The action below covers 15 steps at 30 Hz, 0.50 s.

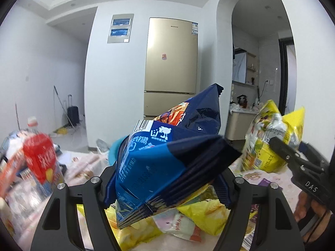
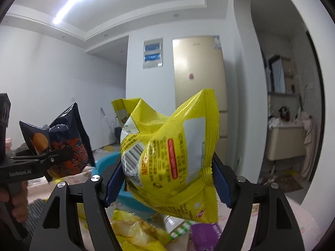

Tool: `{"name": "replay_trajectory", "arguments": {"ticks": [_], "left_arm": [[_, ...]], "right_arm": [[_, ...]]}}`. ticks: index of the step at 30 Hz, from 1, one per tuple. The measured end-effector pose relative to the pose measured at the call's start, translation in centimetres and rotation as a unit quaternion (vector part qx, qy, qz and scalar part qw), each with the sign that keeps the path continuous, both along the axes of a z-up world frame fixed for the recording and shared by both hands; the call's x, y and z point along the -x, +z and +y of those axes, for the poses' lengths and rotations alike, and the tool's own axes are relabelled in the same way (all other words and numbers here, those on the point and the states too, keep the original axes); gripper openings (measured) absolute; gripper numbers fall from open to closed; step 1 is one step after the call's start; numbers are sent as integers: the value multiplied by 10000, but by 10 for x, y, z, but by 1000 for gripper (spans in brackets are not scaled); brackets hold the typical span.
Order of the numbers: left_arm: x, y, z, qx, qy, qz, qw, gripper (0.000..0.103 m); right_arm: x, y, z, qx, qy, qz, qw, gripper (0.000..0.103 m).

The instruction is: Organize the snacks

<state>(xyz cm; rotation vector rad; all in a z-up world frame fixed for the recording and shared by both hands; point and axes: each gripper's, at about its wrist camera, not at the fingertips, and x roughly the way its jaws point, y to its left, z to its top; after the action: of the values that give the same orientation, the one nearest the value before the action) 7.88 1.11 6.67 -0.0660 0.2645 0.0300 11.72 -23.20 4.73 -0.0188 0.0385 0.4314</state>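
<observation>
A white-walled room with a recessed ceiling lies behind everything, and a tall gold refrigerator (image 1: 171,62) stands against the far wall beside an arched opening. Below it spreads a table under a pale pink patterned cloth (image 1: 83,163), littered with packets.

A round blue basin (image 2: 108,163) sits on the cloth beyond the grippers. At the left edge of the left wrist view stands a red carton (image 1: 39,159), blurred.

The left gripper (image 1: 167,179) is clamped on a dark blue snack bag (image 1: 159,161), its pads pressing the crumpled lower end, the bag lifted clear of the heap and tilted up toward the refrigerator. The right gripper (image 2: 167,179) is pinched on a yellow snack bag (image 2: 173,150), likewise raised above the table, barcode side facing the camera. The two bags hang near each other, not touching.

Underneath lie loose yellow chip packets (image 2: 134,232), a white-and-green packet (image 2: 178,228) and a small purple packet (image 2: 205,236).
</observation>
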Motion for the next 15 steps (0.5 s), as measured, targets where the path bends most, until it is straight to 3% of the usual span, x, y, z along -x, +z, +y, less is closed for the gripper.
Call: {"name": "replay_trajectory", "arguments": {"ticks": [4,6,11,13,15], "left_arm": [[-4,24,-3,158,-247,29,9996,76],[-6,40,-7,145,-313,-5,9994,76],[-9,76,-25,-208,-238,-281,9991,76],[-9,84,-29,-257,-234,-342,9988,76],[-11,92,-30,-152,-311,-412,9986,76]], "right_arm": [[2,23,-5,-115,30,-64,9999,69],[5,39,-6,-109,5,-197,9997,53],[-7,70,-5,-50,227,4,9997,52],[-9,68,-9,-52,431,180,9989,57],[-9,61,-19,-199,422,263,9986,94]]}}
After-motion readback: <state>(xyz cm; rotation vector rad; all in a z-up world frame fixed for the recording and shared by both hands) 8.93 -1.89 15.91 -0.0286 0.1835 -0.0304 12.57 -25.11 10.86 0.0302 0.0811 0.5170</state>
